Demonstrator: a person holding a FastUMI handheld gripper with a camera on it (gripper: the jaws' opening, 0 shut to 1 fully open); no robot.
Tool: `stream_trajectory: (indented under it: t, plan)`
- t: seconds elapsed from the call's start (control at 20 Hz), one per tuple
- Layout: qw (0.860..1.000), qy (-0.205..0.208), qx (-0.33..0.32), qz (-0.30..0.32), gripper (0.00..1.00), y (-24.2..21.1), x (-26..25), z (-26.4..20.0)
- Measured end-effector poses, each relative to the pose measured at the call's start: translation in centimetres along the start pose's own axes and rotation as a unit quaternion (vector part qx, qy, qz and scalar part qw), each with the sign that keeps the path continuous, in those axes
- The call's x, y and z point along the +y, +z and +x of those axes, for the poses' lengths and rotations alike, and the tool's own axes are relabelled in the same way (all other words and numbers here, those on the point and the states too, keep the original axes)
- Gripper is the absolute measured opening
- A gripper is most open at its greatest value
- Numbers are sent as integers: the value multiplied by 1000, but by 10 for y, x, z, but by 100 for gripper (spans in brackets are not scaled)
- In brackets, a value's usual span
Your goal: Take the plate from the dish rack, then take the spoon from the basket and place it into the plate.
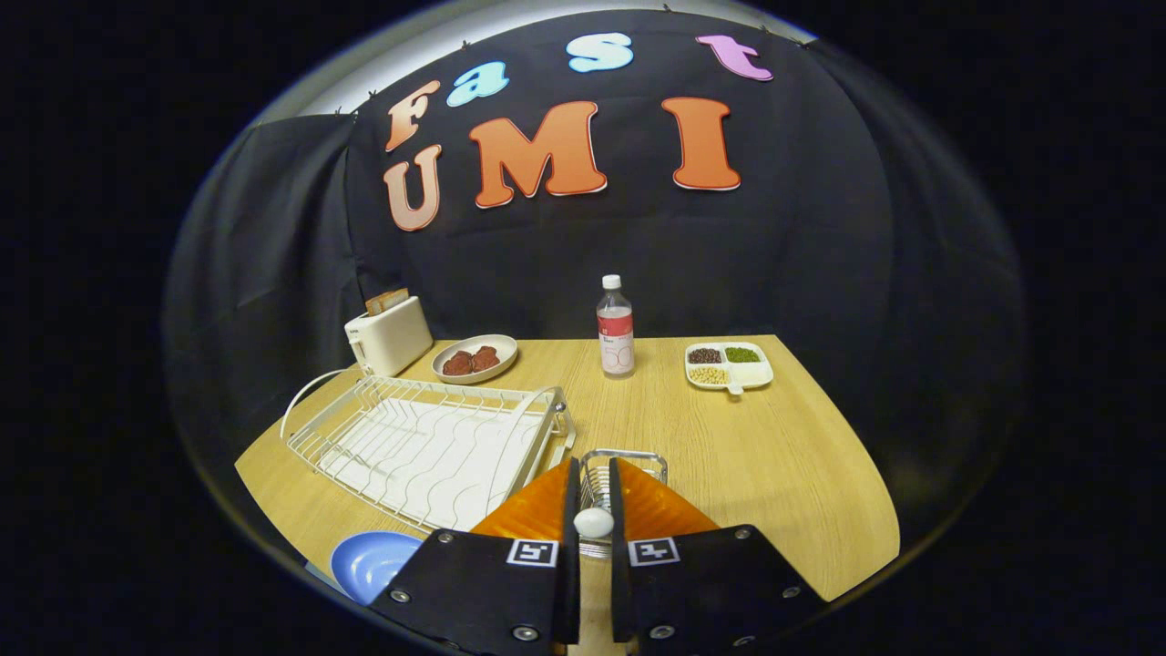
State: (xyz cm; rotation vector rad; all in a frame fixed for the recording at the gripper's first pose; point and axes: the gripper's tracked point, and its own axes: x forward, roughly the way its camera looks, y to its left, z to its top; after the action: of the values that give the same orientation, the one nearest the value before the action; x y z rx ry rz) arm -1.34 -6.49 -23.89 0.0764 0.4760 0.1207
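The gripper [594,474] has its fingers drawn close on the white rounded end of one spoon [594,523], clamping it over the small wire basket [629,462]. One blue plastic plate [372,562] lies beside the fingers, off the white wire dish rack [428,446]. Beyond stand one white toaster [389,335], one dish of two brown patties [475,358], one clear bottle [616,330] whose label is unreadable, and one three-part tray [729,365]

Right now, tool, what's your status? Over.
Tool shut on spoon, above wire basket. Blue plate on table beside dish rack. Nothing in the way.
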Motion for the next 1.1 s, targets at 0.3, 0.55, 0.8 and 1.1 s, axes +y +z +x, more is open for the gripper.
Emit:
stream_trajectory:
  t: [0.3,0.55,0.8,1.1]
  plan:
    - [999,27,-42,-18,14,49,24,-48]
    - [995,83,-46,-33,14,56,72,-80]
    - [989,137,-27,-38,13,43,118,-86]
    - [983,178,16,-40,14,3,159,-68]
